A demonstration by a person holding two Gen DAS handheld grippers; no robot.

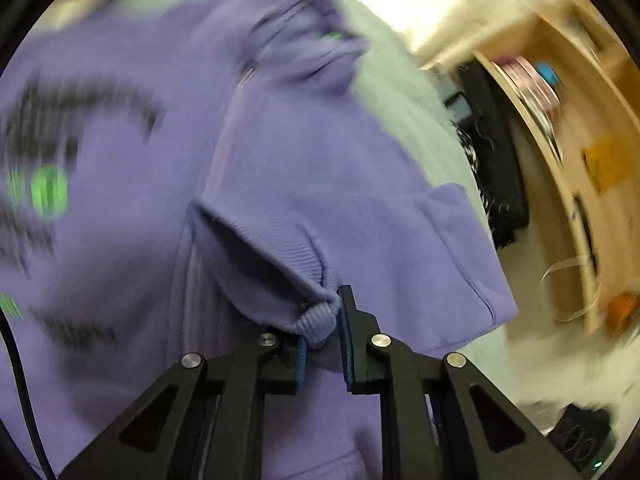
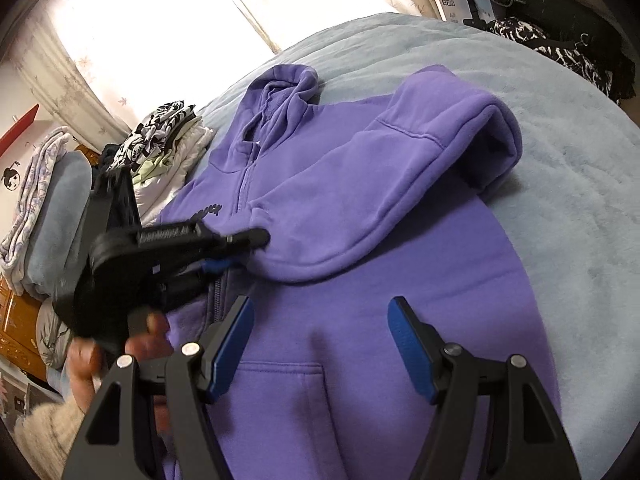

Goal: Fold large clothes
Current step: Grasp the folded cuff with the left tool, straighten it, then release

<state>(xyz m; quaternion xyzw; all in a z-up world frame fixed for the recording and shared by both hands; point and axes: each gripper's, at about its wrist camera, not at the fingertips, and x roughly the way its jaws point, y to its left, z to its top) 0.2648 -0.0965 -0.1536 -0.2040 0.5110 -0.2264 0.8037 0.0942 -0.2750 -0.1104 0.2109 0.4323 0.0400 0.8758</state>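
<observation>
Closest to the right wrist lens, the right gripper holds its blue-padded fingers spread wide, with nothing between them, poised above the front pocket of the purple hoodie. The hoodie lies face up on a pale blue bed, hood toward the window, and one sleeve is folded across its chest. The sleeve's ribbed cuff is pinched between the fingers of the left gripper, which are closed on the fabric. In the right wrist view that left gripper comes in from the left side, carried by a bare hand. Black lettering runs beside the zip on the chest. Beyond the hoodie's left shoulder a stack of folded clothes sits on the bed. Bright curtains fill the background, and dark garments hang past the far edge of the bed.
</observation>
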